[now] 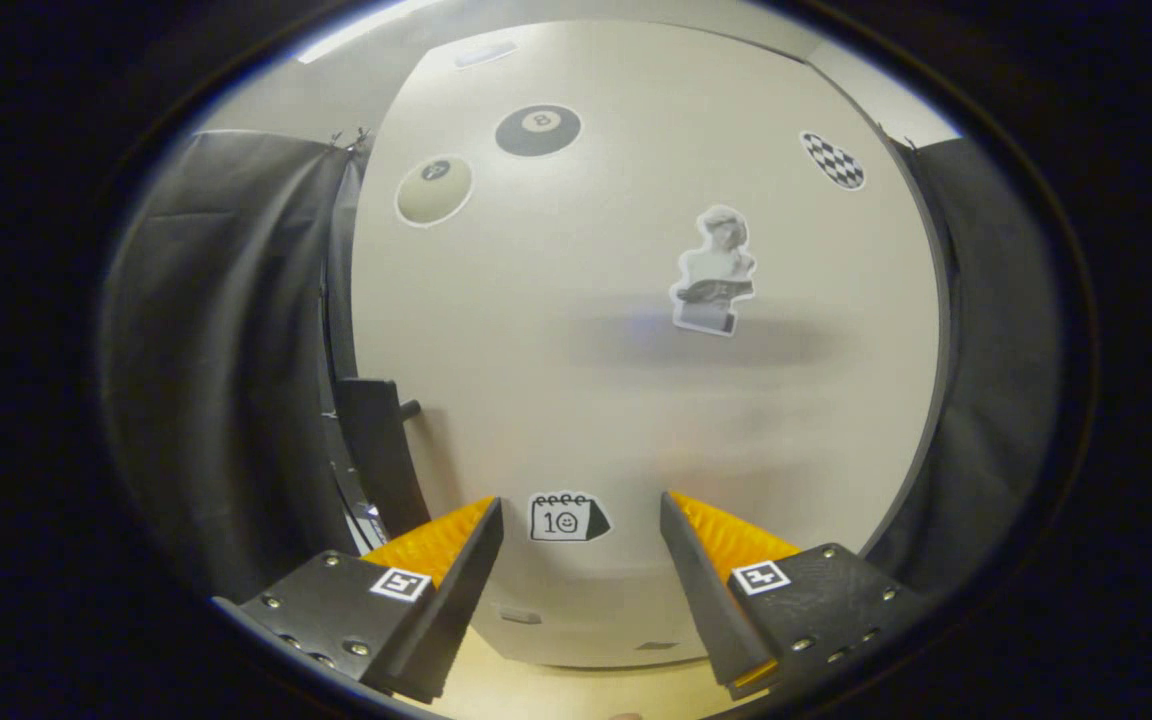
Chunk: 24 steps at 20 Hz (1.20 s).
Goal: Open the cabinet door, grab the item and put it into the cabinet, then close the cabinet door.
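Cabinet door stands straight ahead of the gripper, shut as far as the gripper view shows, a flat smooth cream panel with a thin dark edge down its right side. Stickers on it: black 8-ball sticker high up, pale ball sticker to its left, checkered oval sticker upper right, grey bust sticker right of centre, small calendar sticker low, showing right between the fingertips. Black cloth booth wall hangs wrinkled on both sides of the cabinet. A dark flat bracket-like part with a small knob sits at the door's left edge; cannot tell what it is. Pale wooden tabletop strip below the cabinet base. Gripper released, fingers spread wide apart, holding nothing, ribbed inner pads facing each other, pointed level at the lower door, just short of it.
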Available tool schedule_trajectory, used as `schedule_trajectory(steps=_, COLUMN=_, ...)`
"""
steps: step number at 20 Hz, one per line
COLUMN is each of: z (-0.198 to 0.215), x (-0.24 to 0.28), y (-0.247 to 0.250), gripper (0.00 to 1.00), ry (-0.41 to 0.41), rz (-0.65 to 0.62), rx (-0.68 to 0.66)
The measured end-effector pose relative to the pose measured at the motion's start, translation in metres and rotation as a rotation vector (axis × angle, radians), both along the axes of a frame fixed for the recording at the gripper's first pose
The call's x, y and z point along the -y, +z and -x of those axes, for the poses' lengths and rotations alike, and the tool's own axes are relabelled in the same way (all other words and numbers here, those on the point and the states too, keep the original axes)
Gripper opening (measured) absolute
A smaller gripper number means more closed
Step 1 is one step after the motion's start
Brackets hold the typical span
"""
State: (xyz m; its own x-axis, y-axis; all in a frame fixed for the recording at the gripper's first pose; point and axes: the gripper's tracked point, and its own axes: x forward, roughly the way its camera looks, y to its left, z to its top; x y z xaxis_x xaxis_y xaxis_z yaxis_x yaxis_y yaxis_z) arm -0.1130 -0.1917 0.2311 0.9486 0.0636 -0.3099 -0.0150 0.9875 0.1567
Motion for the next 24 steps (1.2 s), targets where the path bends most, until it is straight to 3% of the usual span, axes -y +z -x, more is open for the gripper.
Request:
schedule_trajectory(steps=16, z=0.0032, x=0.0027, y=0.0036, gripper=0.94, ry=0.027, rz=-0.038, rx=0.019)
schedule_trajectory(steps=24, z=0.0046, x=0.0038, y=0.0033, gripper=0.94, ry=0.035, rz=0.019, rx=0.05)
